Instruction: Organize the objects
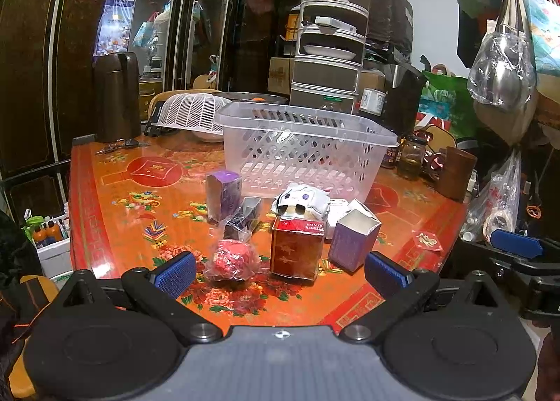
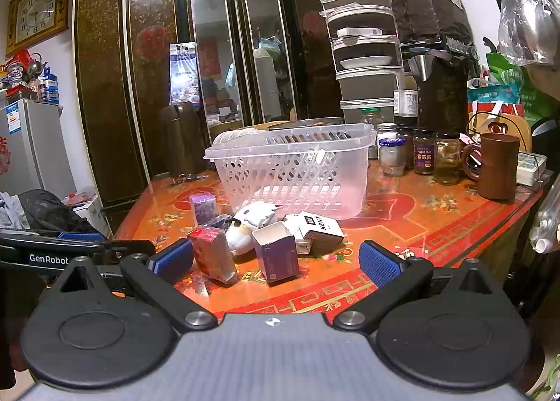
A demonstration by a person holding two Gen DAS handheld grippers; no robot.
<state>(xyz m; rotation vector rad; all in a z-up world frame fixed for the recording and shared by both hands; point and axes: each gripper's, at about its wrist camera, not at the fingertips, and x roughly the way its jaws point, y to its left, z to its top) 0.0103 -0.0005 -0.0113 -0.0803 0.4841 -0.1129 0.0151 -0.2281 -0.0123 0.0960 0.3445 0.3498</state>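
I have both grippers hovering at the table's near edge, the left gripper (image 1: pixel 280 271) and right gripper (image 2: pixel 276 262) each spread wide and empty. The clutter sits in front of the clear plastic basket (image 1: pixel 304 152): a red cigarette box (image 1: pixel 295 248), a purple carton (image 1: pixel 353 240), a wrapped pink ball (image 1: pixel 232 261) and a white plush toy (image 2: pixel 250 222). My worry is crowding: closing on the red box could knock the open purple carton beside it over, or drag the ball's loose wrapper.
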